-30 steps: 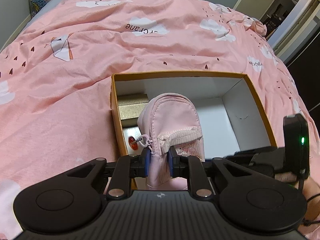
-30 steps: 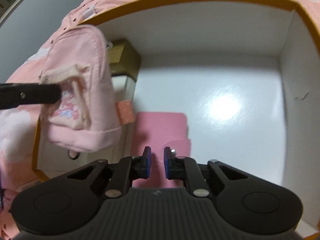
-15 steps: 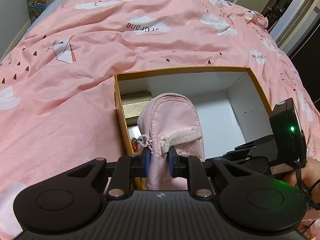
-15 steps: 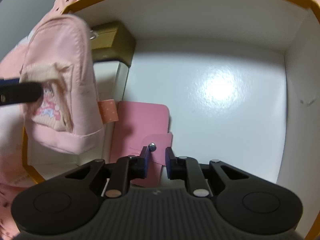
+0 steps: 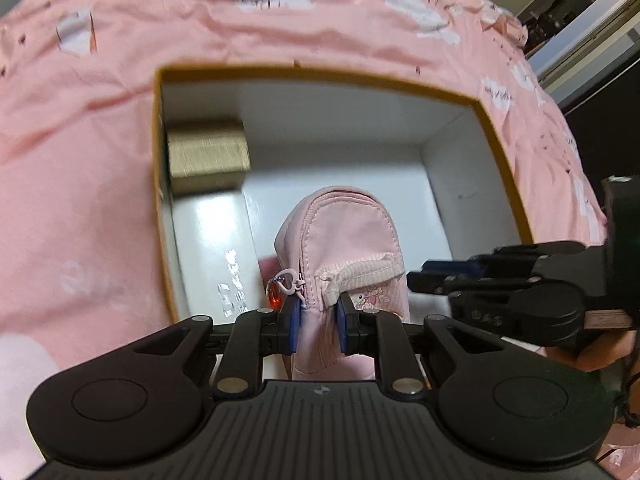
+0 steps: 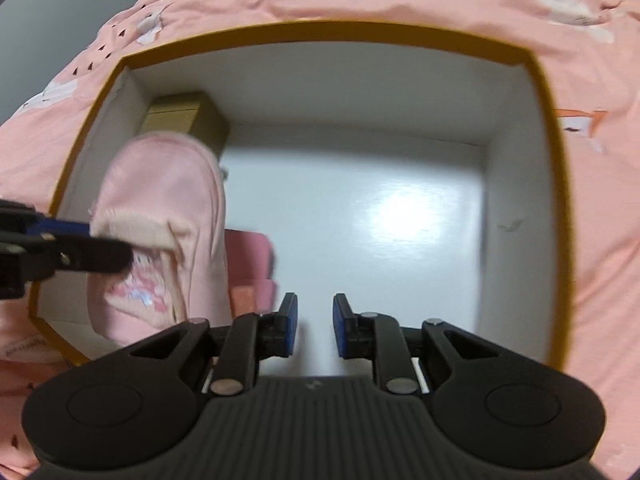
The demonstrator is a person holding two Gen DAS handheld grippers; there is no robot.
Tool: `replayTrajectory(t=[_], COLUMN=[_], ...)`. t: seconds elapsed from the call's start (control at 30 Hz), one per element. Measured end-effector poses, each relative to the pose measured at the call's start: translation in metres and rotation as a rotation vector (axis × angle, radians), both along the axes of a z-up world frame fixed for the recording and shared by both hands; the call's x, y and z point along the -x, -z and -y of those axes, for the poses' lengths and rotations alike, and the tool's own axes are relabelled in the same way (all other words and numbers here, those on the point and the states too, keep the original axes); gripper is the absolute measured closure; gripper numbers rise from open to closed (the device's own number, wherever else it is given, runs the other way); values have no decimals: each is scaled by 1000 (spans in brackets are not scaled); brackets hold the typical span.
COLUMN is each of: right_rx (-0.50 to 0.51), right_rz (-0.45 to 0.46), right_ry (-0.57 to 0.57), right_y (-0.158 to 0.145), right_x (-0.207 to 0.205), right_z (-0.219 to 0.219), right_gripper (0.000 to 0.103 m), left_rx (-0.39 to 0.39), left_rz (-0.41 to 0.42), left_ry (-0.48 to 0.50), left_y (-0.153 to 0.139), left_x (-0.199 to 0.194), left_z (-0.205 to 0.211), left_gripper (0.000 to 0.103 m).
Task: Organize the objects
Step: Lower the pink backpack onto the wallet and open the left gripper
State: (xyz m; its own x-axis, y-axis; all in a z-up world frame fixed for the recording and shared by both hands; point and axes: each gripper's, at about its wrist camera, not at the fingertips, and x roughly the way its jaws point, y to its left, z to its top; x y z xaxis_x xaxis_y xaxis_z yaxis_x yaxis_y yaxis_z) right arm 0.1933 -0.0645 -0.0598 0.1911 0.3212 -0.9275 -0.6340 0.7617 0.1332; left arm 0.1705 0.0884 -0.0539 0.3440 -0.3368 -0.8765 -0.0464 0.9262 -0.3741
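The left hand-held gripper (image 5: 318,322) is clamped on the small pink fabric pouch shaped like a backpack (image 5: 340,248), with its blue pads pressed on the soft side by the zipper, and the pouch hangs inside the open cardboard box with white inner walls and a mustard-yellow rim (image 5: 320,74), above the floor of the box and not yet laid down. The right hand-held gripper (image 6: 314,326) holds nothing; its jaws stand a little apart over the bare glossy white floor. Judging from this, the task seems well advanced but not finished: the pouch must still be set down and released. The pouch looks limp and padded, with a ribbed pocket edge, a cartoon print and a little red charm (image 5: 275,300). Beside it lies a flat pink card-like piece (image 6: 250,264), partly hidden. Farther, in the left corner, stands a gold box with a brushed, fine texture (image 5: 206,156). Beyond the box spreads the wrinkled pink bed cover with white clouds (image 5: 80,160).
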Motion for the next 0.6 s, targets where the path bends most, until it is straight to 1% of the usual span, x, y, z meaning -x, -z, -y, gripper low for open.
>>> replayTrajectory(t=[0.1, 0.27, 0.47, 0.53, 0.6], right_rx=[-9, -35, -71, -71, -77], right_rz=[-8, -32, -49, -47, -51], right_ry=[-3, -13, -27, -30, -30], right_y=[1, 11, 13, 15, 17], right_x=[-2, -5, 1, 2, 2], right_z=[6, 7, 1, -2, -4], right_gripper=[82, 82, 82, 82, 82], left_rx=[1, -17, -83, -111, -148], left_rz=[-42, -67, -76, -77, -74], left_ry=[0, 6, 19, 31, 42], left_y=[11, 20, 29, 31, 33], left_x=[-2, -9, -14, -13, -12], left_z=[3, 9, 18, 21, 25], left_gripper=[83, 83, 82, 80, 76])
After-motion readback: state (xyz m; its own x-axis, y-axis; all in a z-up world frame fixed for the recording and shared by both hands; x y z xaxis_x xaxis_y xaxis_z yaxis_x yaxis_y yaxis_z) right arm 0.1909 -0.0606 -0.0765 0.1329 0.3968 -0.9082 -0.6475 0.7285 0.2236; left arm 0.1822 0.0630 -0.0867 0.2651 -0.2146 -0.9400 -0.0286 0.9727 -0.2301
